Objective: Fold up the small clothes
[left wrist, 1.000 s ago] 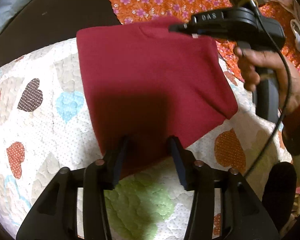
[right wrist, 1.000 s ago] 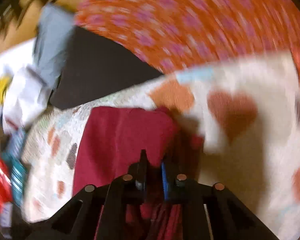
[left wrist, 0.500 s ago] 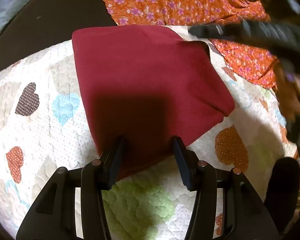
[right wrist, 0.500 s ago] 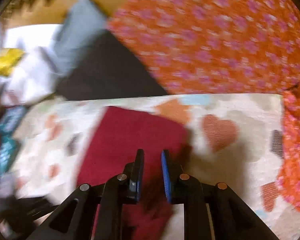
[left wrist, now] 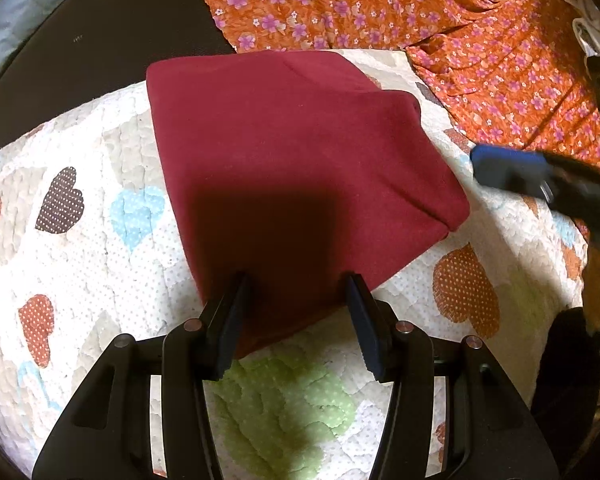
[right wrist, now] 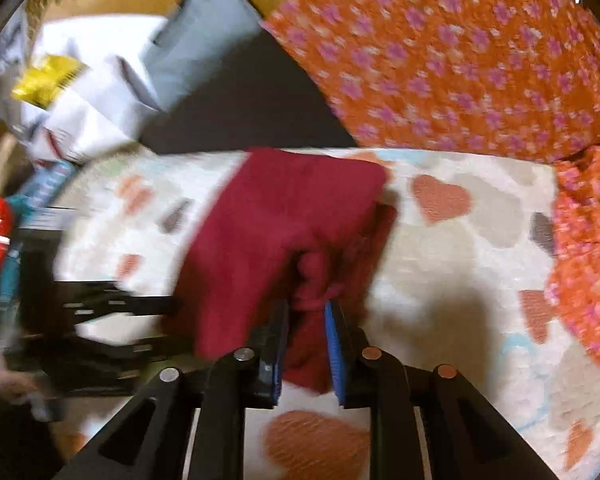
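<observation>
A folded dark-red knit garment point(left wrist: 296, 168) lies on a white quilt with coloured hearts point(left wrist: 80, 240). The left hand-held gripper point(left wrist: 296, 304) hovers wide open over its near edge. The right hand-held gripper point(right wrist: 306, 340), blurred, seems to pinch a bunched fold.

Your left wrist camera looks down from close above the heart-print quilt point(left wrist: 80, 264), facing along its tongs point(left wrist: 296, 304) toward the maroon cloth point(left wrist: 292, 152). Your right wrist camera sits lower and nearer, blurred, facing across the same cloth point(right wrist: 284, 216). Both views share quilt, cloth and orange floral fabric point(left wrist: 380, 4).
</observation>
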Motion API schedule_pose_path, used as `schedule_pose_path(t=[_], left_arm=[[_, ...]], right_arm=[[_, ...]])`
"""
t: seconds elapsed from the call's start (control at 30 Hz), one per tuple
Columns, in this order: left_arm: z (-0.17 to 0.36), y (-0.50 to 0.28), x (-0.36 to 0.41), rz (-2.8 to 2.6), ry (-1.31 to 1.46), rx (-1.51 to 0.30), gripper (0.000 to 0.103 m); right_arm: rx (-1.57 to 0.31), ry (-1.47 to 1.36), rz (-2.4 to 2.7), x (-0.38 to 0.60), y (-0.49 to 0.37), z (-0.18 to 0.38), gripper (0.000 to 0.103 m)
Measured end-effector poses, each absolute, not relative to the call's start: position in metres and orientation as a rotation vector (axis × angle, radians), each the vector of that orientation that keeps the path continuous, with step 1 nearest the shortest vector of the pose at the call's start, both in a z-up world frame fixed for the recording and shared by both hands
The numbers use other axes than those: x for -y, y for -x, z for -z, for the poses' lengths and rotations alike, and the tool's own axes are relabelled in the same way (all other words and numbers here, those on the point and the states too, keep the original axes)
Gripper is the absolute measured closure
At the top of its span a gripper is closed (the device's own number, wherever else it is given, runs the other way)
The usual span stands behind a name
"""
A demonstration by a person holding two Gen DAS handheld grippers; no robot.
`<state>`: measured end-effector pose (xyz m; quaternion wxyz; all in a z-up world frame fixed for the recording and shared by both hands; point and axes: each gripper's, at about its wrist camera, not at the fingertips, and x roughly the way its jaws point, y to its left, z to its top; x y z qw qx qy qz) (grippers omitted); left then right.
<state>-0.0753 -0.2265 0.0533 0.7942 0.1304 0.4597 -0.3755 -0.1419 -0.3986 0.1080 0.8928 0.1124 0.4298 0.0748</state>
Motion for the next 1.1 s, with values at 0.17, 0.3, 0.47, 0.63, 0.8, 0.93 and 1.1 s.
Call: schedule_pose_path(t=[0.17,0.3,0.47,0.63,0.8,0.93,1.1], left_arm=[[-0.052,0.08,0.223,0.808,-0.295,-0.984,0.053],[-0.052,0.08,0.223,0.816,-0.303,-0.984,0.053],[-0.058,0.082,0.222,0.797,-0.29,-0.991,0.053],[-0.076,0.077,0.211,0.746,-0.212,-0.944,0.053],[-0.074,0.065,0.214,0.664,-0.194,-0.922,0.053],[-0.061,0.057,0.217,0.612,-0.215,-0.949,0.053],[-0.055,0.052,0.218,0.598,-0.21,-0.963,0.053]], right_arm=[[-1.004,-0.18,-0.151,0.369,0.131,-0.074,0.093],[-0.966,-0.274,-0.115,0.391,0.15,-0.074,0.095],[-1.044,-0.379,-0.083,0.406,0.155,-0.043,0.095],[-0.946,-0.299,-0.029,0.397,0.161,-0.087,0.094],[-0.848,-0.261,-0.061,0.377,0.124,-0.109,0.094],[-0.883,-0.162,-0.01,0.364,0.091,-0.091,0.094],[-0.976,-0.206,0.004,0.383,0.077,-0.046,0.094]])
